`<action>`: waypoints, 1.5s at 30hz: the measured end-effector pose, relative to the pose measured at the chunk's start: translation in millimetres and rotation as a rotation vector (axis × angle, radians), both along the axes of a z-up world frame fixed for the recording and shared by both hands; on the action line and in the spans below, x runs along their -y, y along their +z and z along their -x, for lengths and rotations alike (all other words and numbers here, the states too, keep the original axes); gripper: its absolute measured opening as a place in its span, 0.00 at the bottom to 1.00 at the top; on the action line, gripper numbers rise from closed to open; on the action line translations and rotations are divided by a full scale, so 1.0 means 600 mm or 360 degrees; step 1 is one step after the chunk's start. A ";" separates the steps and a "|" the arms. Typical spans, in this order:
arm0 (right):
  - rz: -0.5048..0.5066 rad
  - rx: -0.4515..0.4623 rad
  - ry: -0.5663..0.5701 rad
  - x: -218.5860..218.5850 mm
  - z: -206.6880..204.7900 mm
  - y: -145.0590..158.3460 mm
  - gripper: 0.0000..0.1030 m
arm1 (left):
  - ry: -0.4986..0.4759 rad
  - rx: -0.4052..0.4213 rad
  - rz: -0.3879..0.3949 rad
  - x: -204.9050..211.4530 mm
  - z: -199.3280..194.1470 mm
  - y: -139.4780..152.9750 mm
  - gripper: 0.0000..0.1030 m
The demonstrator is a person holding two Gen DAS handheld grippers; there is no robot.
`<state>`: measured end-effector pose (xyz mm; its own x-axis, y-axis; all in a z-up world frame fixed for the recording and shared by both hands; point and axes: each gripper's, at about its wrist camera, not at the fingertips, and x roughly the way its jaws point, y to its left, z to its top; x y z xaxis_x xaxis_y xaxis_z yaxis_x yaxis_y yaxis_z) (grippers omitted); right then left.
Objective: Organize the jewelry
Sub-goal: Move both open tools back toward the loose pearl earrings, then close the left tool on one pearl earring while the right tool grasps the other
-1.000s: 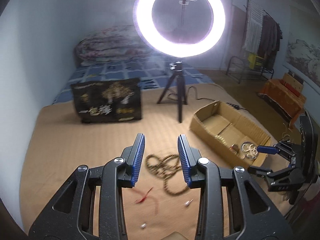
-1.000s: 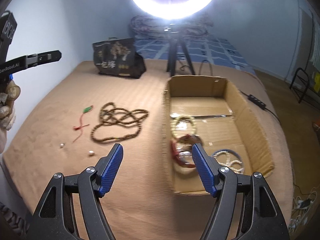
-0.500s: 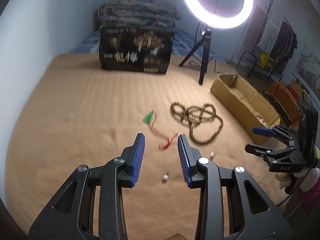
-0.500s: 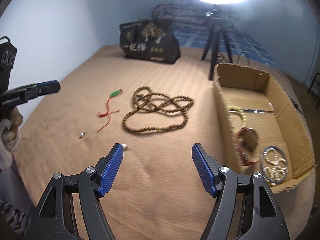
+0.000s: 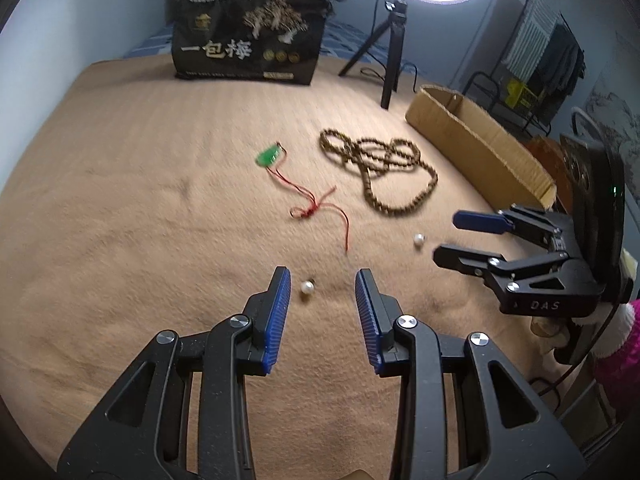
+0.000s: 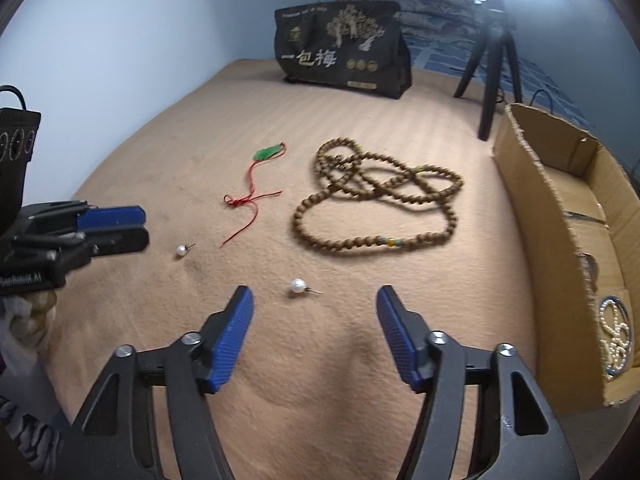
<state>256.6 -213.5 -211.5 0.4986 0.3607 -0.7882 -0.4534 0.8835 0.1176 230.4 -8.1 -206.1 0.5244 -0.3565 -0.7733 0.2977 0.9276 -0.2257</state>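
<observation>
Two pearl stud earrings lie on the tan blanket. One pearl (image 5: 307, 287) sits just ahead of my open left gripper (image 5: 320, 280), between its tips; it also shows in the right wrist view (image 6: 182, 250). The other pearl (image 6: 298, 285) lies just ahead of my open right gripper (image 6: 314, 300); it also shows in the left wrist view (image 5: 418, 239). A green pendant on red cord (image 5: 269, 157) (image 6: 266, 153) and a long brown bead necklace (image 5: 380, 168) (image 6: 380, 200) lie farther out. The cardboard box (image 6: 560, 216) (image 5: 472, 136) holds a pearl ornament (image 6: 616, 332).
A black printed bag (image 5: 248, 40) (image 6: 344, 46) stands at the back of the blanket. A ring light tripod (image 5: 390, 60) (image 6: 490, 72) stands beside the box. The blue wall runs along the left. A clothes rack (image 5: 540, 52) stands far right.
Both grippers have moved down and forward toward the blanket, each closing in on one pearl. The right gripper has swung left, away from the box. Both stay open.
</observation>
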 end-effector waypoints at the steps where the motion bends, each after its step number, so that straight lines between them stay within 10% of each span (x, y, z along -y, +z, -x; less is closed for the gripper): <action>1: 0.0008 -0.0004 0.0004 -0.004 0.000 -0.004 0.58 | -0.0001 -0.0001 -0.0009 0.003 0.000 -0.004 0.33; 30: 0.0106 -0.0026 0.0046 -0.043 -0.014 -0.026 0.16 | 0.0006 -0.0008 -0.0117 0.024 -0.015 -0.059 0.10; 45: 0.0077 -0.0030 0.0048 -0.039 -0.013 -0.027 0.16 | -0.0005 0.0033 -0.0173 0.033 -0.017 -0.059 0.14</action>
